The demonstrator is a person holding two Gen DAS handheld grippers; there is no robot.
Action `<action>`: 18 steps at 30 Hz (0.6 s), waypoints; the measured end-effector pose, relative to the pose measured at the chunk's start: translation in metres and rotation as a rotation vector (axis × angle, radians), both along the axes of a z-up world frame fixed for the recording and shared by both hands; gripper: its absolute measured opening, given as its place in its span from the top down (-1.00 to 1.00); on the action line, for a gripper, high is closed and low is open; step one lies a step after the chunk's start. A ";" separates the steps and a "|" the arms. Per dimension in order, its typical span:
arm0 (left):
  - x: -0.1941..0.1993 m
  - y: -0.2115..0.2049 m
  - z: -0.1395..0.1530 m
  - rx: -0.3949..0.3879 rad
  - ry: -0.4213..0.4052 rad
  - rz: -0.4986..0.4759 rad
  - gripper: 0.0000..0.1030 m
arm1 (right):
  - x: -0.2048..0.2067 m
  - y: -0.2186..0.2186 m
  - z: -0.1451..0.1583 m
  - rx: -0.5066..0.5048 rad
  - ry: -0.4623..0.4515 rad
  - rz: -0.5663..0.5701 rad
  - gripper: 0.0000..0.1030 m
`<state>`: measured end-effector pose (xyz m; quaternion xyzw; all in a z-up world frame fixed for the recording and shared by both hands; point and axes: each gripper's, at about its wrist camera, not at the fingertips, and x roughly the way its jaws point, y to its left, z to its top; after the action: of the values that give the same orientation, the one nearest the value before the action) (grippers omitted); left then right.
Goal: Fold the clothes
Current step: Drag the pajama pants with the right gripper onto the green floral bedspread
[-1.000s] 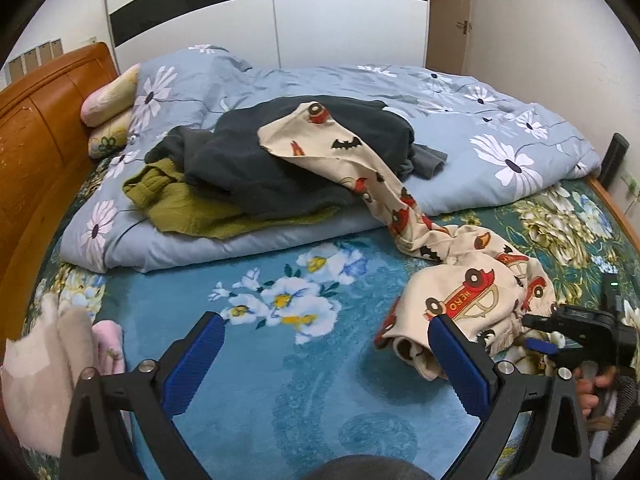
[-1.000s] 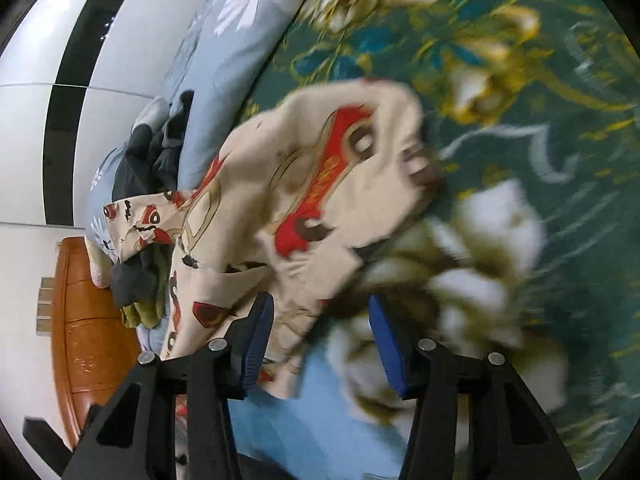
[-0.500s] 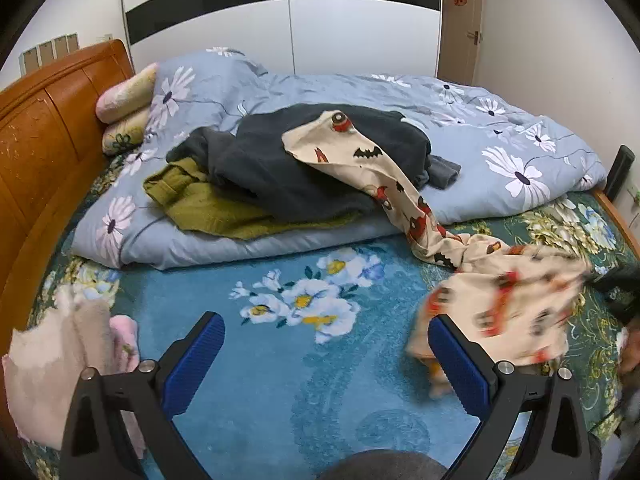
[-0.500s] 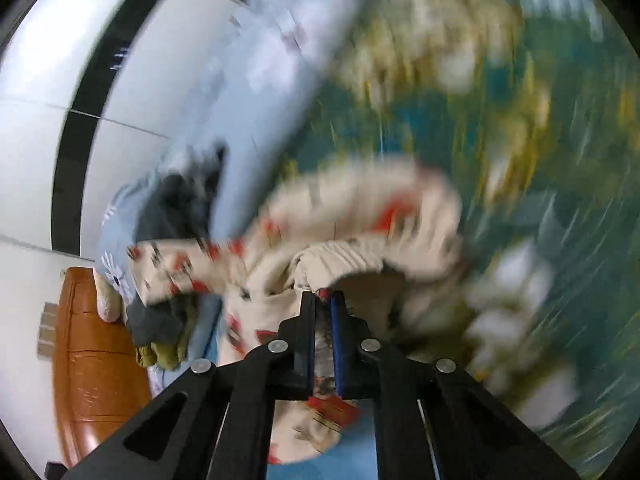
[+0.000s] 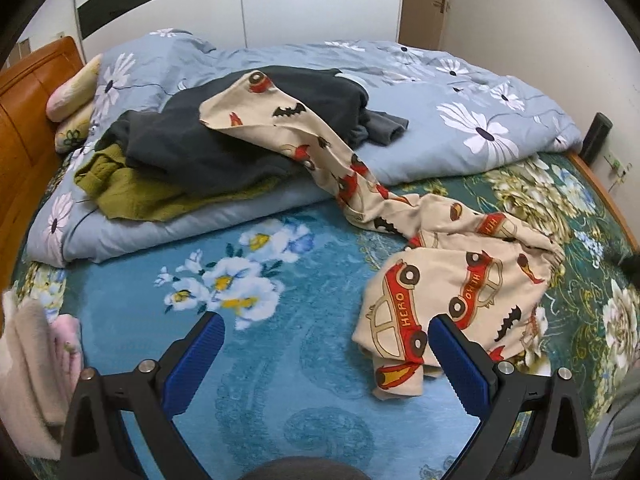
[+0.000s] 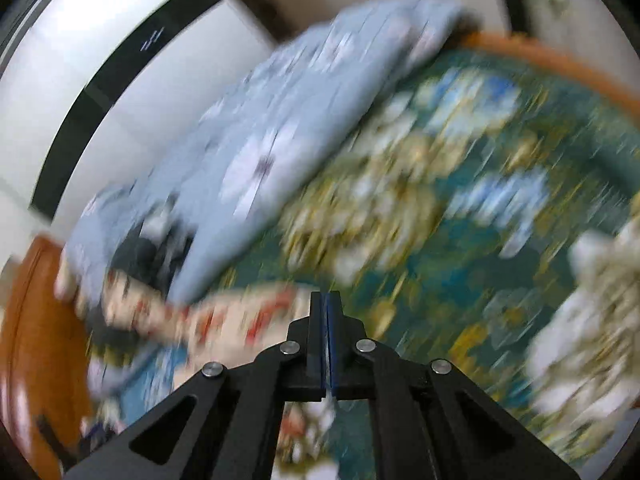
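Note:
Cream pyjama trousers [image 5: 452, 292] printed with red cars and bats lie spread on the floral bedspread [image 5: 280, 368]. One leg trails up onto the clothes pile. My left gripper [image 5: 326, 328] hovers open above the bedspread, its right pad just over the trousers' near edge and touching nothing. In the blurred right wrist view my right gripper [image 6: 326, 300] is shut, pad against pad, with no cloth showing between them. There the trousers [image 6: 240, 316] are a smear to the left of its tips.
A dark grey garment [image 5: 224, 140] and an olive one [image 5: 132, 192] are heaped on the folded blue daisy quilt [image 5: 460, 128]. Pale pink cloth [image 5: 32, 360] lies at the near left. The wooden headboard [image 5: 24, 120] runs along the left and a wardrobe stands behind.
The right gripper closed on the trousers' edge and swung up and away. The trousers were dragged to the right and now lie spread out. The left gripper moved closer and lower, still open.

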<state>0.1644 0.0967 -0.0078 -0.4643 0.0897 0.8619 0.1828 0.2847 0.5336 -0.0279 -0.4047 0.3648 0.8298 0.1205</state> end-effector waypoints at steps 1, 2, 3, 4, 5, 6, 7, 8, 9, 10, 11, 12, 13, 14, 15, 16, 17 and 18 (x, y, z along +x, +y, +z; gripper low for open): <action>0.001 0.000 0.000 -0.004 0.003 -0.004 -1.00 | 0.002 -0.016 -0.020 -0.052 -0.016 0.043 0.95; 0.002 0.000 0.001 -0.009 0.009 -0.006 -1.00 | 0.002 -0.028 -0.038 -0.104 -0.033 0.071 0.95; 0.003 -0.001 0.002 -0.012 0.014 -0.007 -1.00 | 0.003 -0.037 -0.056 -0.160 -0.052 0.084 0.94; 0.003 -0.003 0.003 -0.013 0.016 -0.005 -1.00 | 0.004 -0.041 -0.070 -0.214 -0.065 0.086 0.87; 0.003 -0.005 0.004 -0.012 0.016 0.000 -1.00 | 0.004 -0.045 -0.082 -0.282 -0.073 0.090 0.57; 0.003 -0.007 0.004 -0.009 0.014 0.005 -1.00 | 0.002 -0.048 -0.094 -0.357 -0.084 0.094 0.16; 0.002 -0.008 0.004 -0.006 0.012 0.010 -1.00 | 0.000 -0.050 -0.105 -0.419 -0.097 0.096 0.05; 0.002 -0.010 0.004 -0.003 0.011 0.014 -1.00 | -0.003 -0.051 -0.113 -0.451 -0.117 0.089 0.05; 0.002 -0.011 0.005 -0.002 0.011 0.016 -1.00 | -0.005 -0.052 -0.118 -0.450 -0.145 0.075 0.05; 0.003 -0.012 0.005 -0.001 0.013 0.019 -1.00 | -0.009 -0.053 -0.123 -0.452 -0.178 0.068 0.05; 0.004 -0.013 0.007 0.000 0.017 0.022 -1.00 | -0.014 -0.055 -0.129 -0.460 -0.209 0.069 0.05; 0.004 -0.014 0.008 0.002 0.020 0.025 -1.00 | -0.018 -0.057 -0.133 -0.472 -0.232 0.072 0.05; 0.005 -0.016 0.009 0.004 0.022 0.028 -1.00 | -0.023 -0.061 -0.136 -0.484 -0.255 0.076 0.05; 0.005 -0.017 0.010 0.006 0.025 0.031 -1.00 | -0.027 -0.067 -0.139 -0.495 -0.277 0.079 0.05; 0.006 -0.018 0.012 0.006 0.028 0.032 -1.00 | -0.030 -0.072 -0.141 -0.494 -0.291 0.074 0.05; 0.006 -0.019 0.013 0.006 0.031 0.034 -1.00 | -0.033 -0.076 -0.141 -0.476 -0.302 0.060 0.05; 0.007 -0.020 0.013 0.005 0.035 0.035 -1.00 | -0.034 -0.079 -0.140 -0.447 -0.318 0.039 0.16; 0.007 -0.020 0.014 0.005 0.037 0.036 -1.00 | -0.034 -0.080 -0.138 -0.425 -0.319 0.019 0.45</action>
<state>0.1714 0.0763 0.0059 -0.4493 0.0827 0.8738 0.1669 0.2512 0.4538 -0.1655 -0.5499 0.5035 0.6615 0.0808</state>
